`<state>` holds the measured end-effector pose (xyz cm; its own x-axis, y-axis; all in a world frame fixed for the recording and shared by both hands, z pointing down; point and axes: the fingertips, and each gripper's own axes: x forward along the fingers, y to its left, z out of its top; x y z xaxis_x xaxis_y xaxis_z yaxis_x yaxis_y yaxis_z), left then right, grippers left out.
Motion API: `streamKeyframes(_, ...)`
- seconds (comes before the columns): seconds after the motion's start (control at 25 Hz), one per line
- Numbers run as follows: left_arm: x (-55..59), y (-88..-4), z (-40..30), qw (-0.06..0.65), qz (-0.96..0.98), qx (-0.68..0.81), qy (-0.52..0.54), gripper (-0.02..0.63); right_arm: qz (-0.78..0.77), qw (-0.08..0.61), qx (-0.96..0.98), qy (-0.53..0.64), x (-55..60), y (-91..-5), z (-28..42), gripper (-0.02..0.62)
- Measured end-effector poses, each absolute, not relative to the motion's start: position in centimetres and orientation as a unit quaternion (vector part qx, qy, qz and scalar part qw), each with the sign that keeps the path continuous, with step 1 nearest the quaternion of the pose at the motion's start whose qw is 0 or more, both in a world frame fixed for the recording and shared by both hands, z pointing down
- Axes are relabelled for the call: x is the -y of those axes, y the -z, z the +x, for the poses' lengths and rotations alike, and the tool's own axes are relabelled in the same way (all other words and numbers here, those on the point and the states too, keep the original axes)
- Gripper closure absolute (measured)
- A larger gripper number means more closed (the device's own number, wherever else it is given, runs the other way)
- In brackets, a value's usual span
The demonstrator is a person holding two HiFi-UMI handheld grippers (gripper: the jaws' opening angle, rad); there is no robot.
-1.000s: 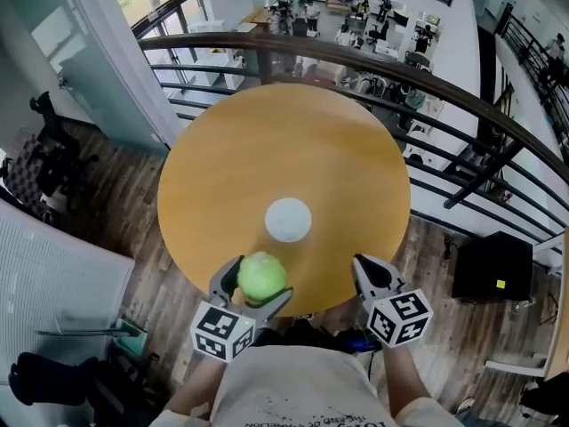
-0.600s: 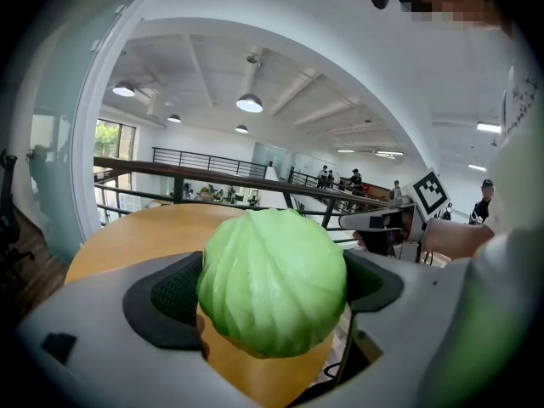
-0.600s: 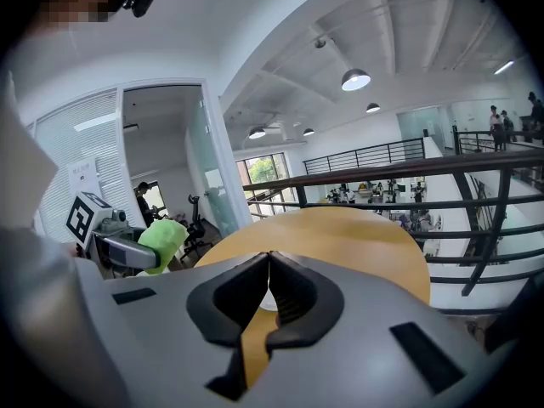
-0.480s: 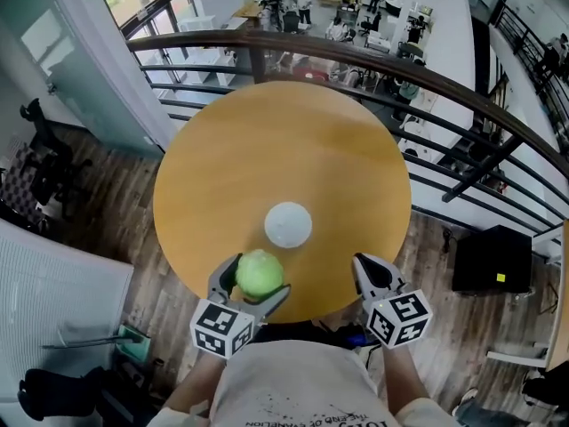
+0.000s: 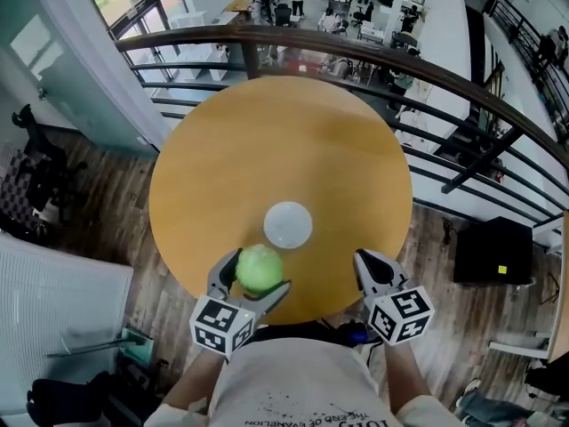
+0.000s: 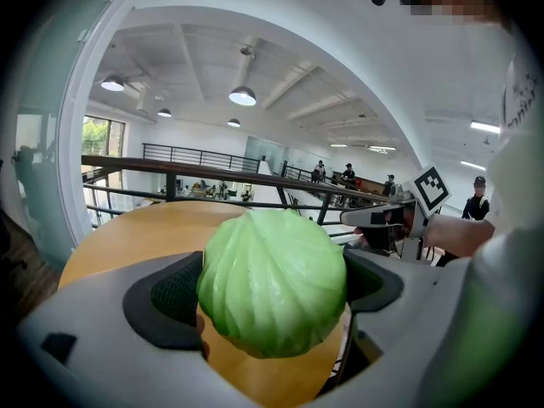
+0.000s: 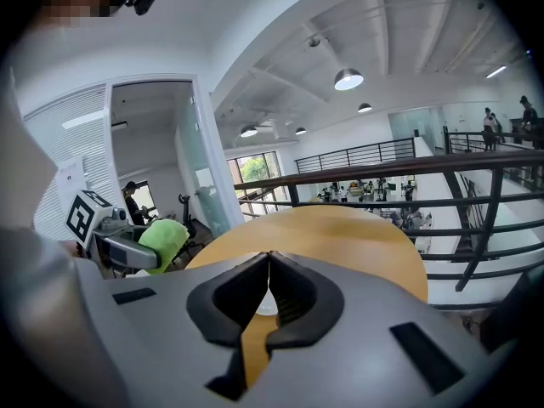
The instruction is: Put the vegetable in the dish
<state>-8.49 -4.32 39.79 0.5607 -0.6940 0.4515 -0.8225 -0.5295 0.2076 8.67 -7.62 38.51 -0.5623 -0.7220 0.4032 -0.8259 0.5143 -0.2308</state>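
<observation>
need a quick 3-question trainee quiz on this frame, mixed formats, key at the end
1. True or false: the cabbage lies in the white dish.
2. The left tongs are: A) open and empty, B) shut on the cabbage, C) shut on the white dish.
3. Fill in: the right tongs have their jaws ___, with nothing between them.
Key: 1 false, it is held over the near edge of the table, short of the white dish. 2 B. 3 shut.
</observation>
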Motion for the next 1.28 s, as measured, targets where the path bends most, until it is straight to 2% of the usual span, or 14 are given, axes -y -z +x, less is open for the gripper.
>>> streamKeyframes(1.28,12.4,-47.6,-8.8,0.231,0.847,0.425,-0.219,0.117,0.417,0.142,0.861,-0.255,13.3,-44.8,4.9,0.570)
